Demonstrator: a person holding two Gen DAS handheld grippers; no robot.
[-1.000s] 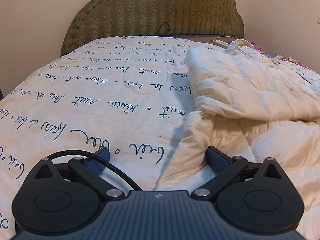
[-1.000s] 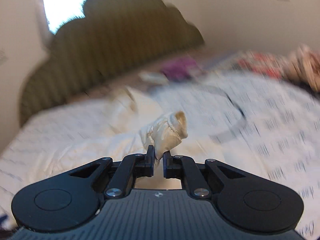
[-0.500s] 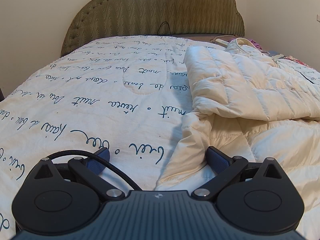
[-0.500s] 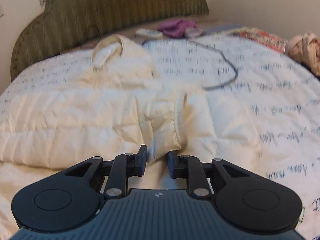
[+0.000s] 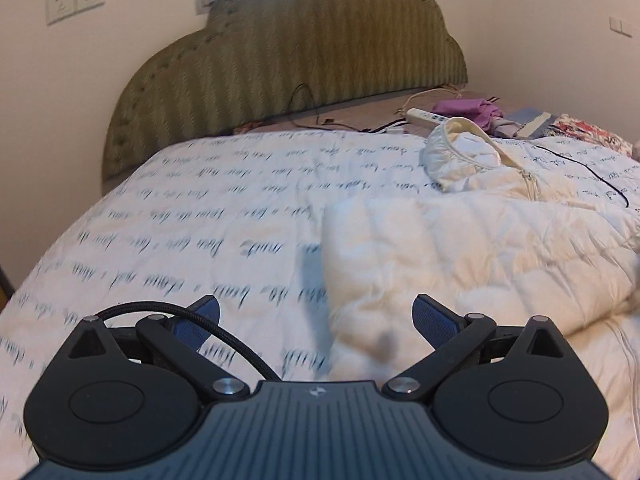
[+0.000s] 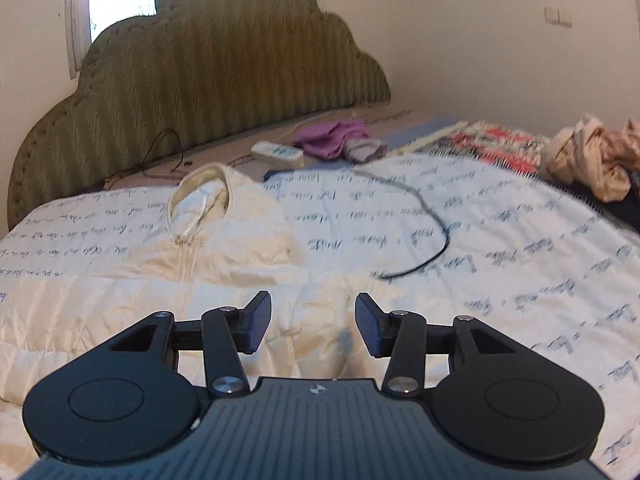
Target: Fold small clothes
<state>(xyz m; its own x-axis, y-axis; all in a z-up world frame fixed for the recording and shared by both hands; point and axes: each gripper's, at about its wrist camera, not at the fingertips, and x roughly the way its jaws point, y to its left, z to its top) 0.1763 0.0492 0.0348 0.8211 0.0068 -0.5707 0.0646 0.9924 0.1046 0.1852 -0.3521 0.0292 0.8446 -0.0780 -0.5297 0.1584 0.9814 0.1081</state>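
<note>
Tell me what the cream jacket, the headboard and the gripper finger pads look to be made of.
Cream jacket: thin, slightly shiny synthetic shell, judging by its quilted puffy channels and fine crinkles; the filling is unseen.
Headboard: olive woven upholstery with a zigzag weave and studs along the edge.
Right gripper finger pads: dark blue, matte, probably rubber; the left gripper pads show a fine ribbed texture.

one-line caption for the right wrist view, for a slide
Right gripper open above a cream puffer jacket spread on a script-print bedspread, a black cable lying beyond.
</note>
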